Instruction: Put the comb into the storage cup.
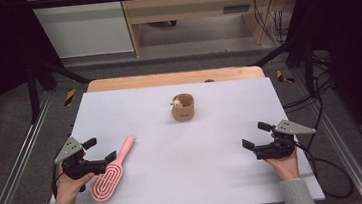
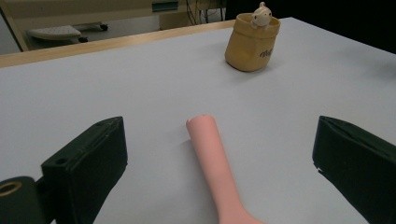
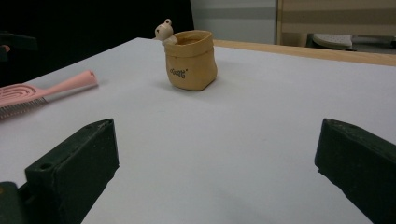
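Lining up on the pink brush

From above, my left gripper [image 1: 100, 150] is hanging spread beside the hairbrush [image 1: 111, 173] lying on the counter [image 1: 184, 152]; alongside, its handle [image 2: 212, 158] is looking light, stiff, slick, best pinched midway; my right gripper [image 3: 215, 168] is gaping empty.

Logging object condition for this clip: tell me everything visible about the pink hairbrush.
The pink hairbrush looks like smooth moulded plastic, with an oval head of looping open slots and a plain, round-ended handle. It lies flat on the pale table near the front left, handle pointing up and right toward the tan pot. The left claw is open, its jaws either side of the handle without touching it.
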`<state>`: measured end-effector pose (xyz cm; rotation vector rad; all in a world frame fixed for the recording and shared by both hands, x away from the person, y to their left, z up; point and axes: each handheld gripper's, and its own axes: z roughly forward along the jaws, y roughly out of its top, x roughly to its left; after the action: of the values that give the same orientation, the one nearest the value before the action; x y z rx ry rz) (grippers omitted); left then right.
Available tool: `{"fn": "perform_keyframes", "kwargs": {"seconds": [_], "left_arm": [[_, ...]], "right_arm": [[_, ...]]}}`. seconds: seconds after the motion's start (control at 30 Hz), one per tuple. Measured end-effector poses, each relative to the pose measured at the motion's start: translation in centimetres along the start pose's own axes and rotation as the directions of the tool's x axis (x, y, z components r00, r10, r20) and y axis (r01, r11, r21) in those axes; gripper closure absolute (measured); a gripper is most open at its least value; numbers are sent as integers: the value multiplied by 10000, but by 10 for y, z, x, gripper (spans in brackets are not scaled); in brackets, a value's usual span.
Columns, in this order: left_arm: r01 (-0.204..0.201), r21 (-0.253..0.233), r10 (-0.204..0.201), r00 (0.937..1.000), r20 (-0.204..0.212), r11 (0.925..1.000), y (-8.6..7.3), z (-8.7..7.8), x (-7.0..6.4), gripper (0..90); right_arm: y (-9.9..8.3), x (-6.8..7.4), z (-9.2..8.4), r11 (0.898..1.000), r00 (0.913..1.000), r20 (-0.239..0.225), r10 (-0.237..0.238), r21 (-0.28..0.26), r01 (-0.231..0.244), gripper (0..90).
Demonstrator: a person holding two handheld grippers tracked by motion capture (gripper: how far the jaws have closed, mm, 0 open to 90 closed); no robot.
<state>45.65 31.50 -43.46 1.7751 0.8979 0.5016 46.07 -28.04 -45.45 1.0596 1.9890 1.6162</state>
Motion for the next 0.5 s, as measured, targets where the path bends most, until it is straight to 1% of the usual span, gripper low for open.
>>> {"fn": "perform_keyframes", "kwargs": {"seconds": [0.07, 0.17, 0.3, 0.5], "left_arm": [[27, -4, -27, 10000, -75, 10000, 1, -1, 0, 28], [7, 60, -7, 10000, -19, 10000, 2, -2, 0, 28], [-56, 36, 56, 10000, -16, 10000, 2, -4, -1, 28], [-40, 16, 40, 10000, -17, 10000, 2, -9, 0, 29]], "right_arm": [[0, 0, 0, 10000, 10000, 0, 3, 23, -3, 1], [0, 0, 0, 10000, 10000, 13, -9, 25, 9, 1], [0, 0, 0, 10000, 10000, 27, -27, 42, 27, 1], [0, 1, 0, 10000, 10000, 44, -49, 72, 49, 1]]}}
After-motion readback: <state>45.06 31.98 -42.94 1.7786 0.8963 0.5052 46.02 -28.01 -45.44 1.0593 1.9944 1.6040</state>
